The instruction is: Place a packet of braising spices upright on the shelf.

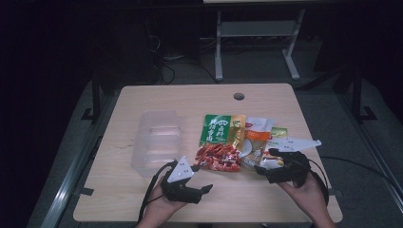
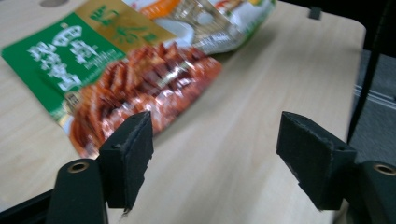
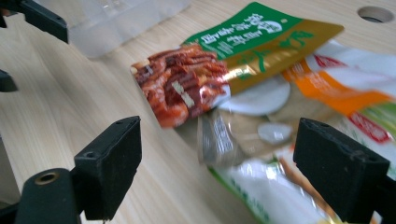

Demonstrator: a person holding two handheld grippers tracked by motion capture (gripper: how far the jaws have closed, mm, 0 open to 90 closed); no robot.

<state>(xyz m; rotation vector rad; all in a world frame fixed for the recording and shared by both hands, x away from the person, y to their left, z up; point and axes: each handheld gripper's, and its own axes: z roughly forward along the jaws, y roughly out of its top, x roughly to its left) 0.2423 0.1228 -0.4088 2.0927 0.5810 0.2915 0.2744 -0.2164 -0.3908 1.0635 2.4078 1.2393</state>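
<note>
Snack packets [image 3: 219,70] just beyond open jaws.

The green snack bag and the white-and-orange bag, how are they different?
The green snack bag shows red strips in its lower part; the white-and-orange bag looks pale with orange bands. The green snack bag lies nearer the clear plastic box, the white-and-orange bag nearer the right claw. Both lie flat on the table, overlapping.
</note>
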